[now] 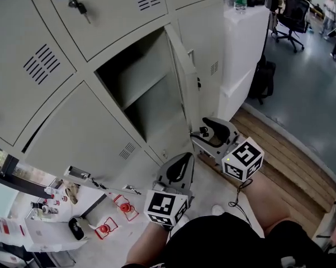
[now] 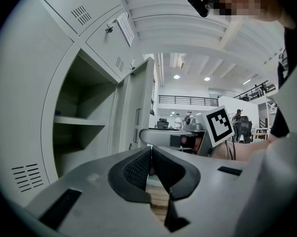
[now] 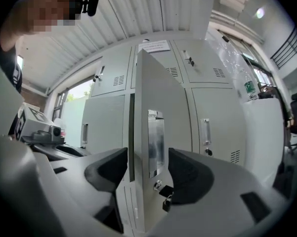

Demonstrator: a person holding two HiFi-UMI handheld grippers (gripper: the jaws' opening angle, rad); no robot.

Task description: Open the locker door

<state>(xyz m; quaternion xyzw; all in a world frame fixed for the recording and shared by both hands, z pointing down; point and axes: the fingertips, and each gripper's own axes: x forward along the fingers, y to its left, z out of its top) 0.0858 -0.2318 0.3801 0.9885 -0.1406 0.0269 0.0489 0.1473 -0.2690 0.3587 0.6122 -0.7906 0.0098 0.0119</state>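
Locker door (image 1: 181, 77) stands wide open (job looks essentially done); right gripper (image 3: 147, 169) straddles its edge, jaws spread; left gripper (image 2: 150, 157) has jaws together, empty.

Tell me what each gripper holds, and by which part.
Nothing is gripped. The left gripper is shut and empty; the right gripper is open, with the edge of the locker door lined up between its jaws, not pinched.
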